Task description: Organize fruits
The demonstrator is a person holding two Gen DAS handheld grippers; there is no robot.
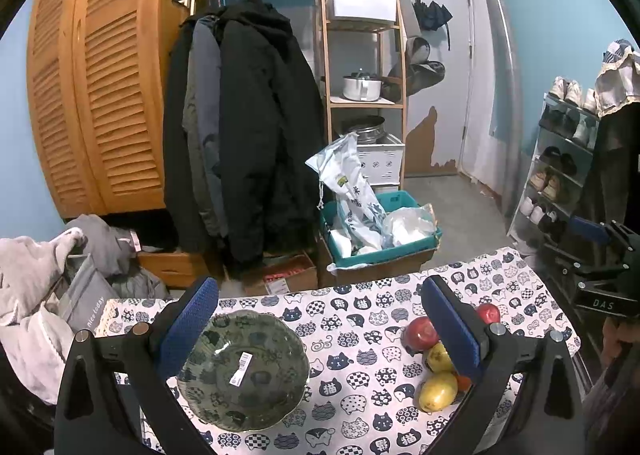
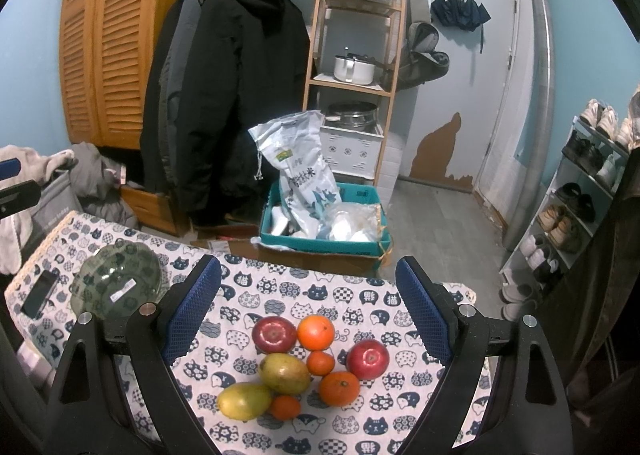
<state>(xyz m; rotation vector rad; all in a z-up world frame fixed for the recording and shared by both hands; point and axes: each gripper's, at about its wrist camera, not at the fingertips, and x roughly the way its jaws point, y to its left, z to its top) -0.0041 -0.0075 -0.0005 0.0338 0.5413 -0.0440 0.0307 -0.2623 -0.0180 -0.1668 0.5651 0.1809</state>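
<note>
Both our claws, left gripper (image 1: 320, 335) and right gripper (image 2: 308, 319), gape empty; we should straddle one mango (image 2: 285, 372) squarely before carrying it to the bowl (image 1: 243, 369).

Black coats (image 1: 256, 127) hang beside a wooden shelf (image 1: 362, 55) — a phone (image 2: 39, 293) lies on the cat-print tablecloth (image 2: 280, 291)

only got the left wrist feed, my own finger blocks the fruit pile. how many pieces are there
Observer: Eight: two red apples, two mangoes, four oranges.
Operator: anything on the table besides the bowl and fruit
Observer: A phone lies flat beside the glass bowl, on the side away from the fruit.
Operator: right gripper holding anything
Observer: No. The right gripper is open, above the pile and empty.
</note>
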